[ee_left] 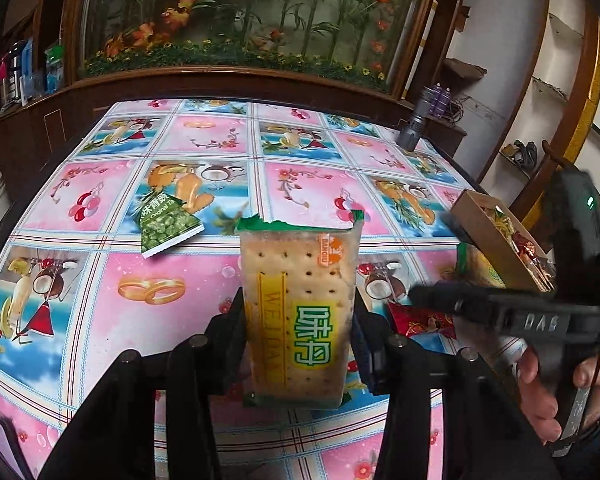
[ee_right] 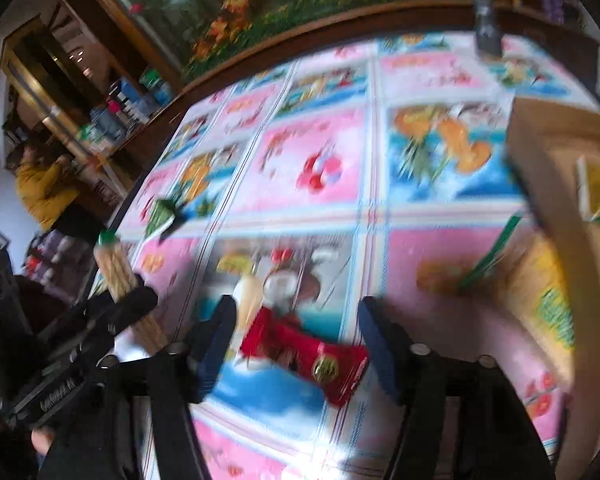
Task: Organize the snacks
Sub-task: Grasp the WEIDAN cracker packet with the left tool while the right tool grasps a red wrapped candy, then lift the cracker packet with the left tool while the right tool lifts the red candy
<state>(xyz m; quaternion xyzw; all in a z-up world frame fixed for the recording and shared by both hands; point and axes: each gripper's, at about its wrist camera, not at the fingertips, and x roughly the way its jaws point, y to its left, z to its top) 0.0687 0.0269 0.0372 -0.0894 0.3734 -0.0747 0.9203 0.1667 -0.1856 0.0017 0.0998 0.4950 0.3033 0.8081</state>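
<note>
My left gripper (ee_left: 300, 320) is shut on an upright cracker packet (ee_left: 300, 304) with a green torn top, held above the table. In the blurred right wrist view my right gripper (ee_right: 296, 314) hangs low over the table with its jaws apart. A red snack packet (ee_right: 304, 354) lies flat between the fingers, and the pads stand clear of it. The same red packet (ee_left: 420, 322) shows in the left wrist view, right of the crackers. A green pea packet (ee_left: 168, 220) lies further out to the left. A second cracker packet (ee_right: 540, 292) rests against a cardboard box (ee_right: 556, 152).
The cardboard box (ee_left: 496, 240) at the right edge holds several snacks. A grey flashlight (ee_left: 412, 128) stands at the far right corner of the patterned tablecloth (ee_left: 148, 344). A wooden cabinet with plants runs behind the table. A person in a yellow jacket (ee_right: 40, 192) sits far left.
</note>
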